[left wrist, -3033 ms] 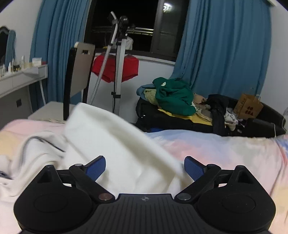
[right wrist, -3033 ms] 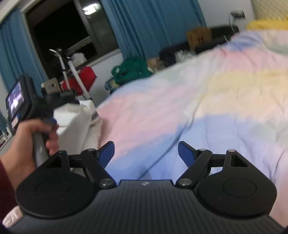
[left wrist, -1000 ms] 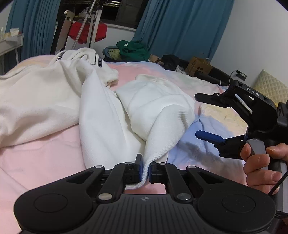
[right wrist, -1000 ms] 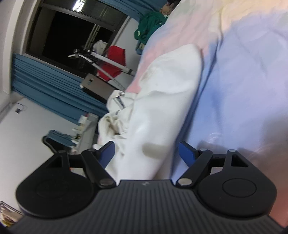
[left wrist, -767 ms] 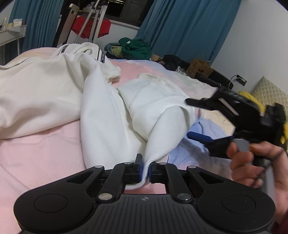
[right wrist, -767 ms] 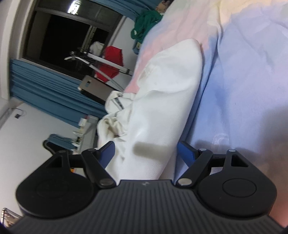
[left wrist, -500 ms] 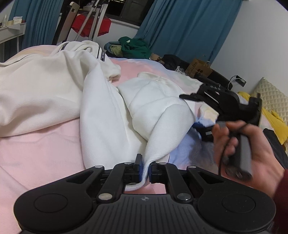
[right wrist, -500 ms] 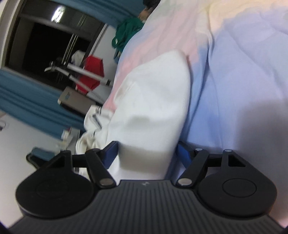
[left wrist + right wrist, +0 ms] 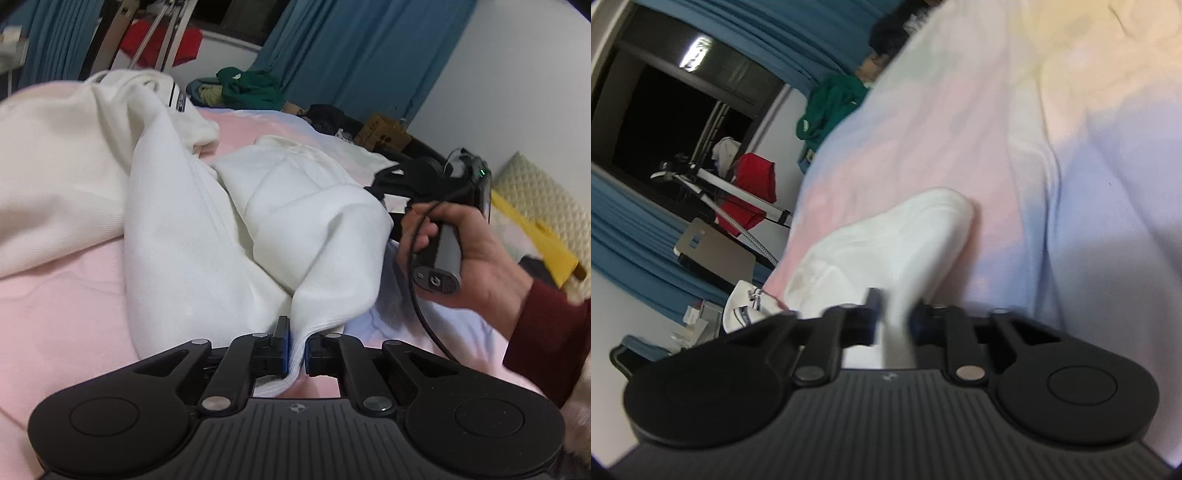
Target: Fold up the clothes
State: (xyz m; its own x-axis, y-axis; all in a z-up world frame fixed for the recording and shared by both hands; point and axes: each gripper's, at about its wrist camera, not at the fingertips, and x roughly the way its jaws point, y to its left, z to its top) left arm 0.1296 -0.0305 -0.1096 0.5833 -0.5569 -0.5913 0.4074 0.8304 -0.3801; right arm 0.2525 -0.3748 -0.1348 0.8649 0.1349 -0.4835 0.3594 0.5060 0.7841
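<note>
The crumpled white knitted garment lies across the pastel bed cover, toward its left edge. The left tongs are clamped on its ribbed hem. The right tongs have just been closing and now pinch another fold. The step is gripping; next, I think, both must lift and spread it flat.

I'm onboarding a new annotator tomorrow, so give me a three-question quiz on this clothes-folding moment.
1. True or false: the left gripper is clamped on the white garment.
2. What is between the pads of the right gripper? A) bedsheet B) white fabric C) nothing
3. What colour is the sleeve of the person holding the right gripper?

Key: 1 true. 2 B; its jaws have just been closing on it. 3 dark red.
</note>
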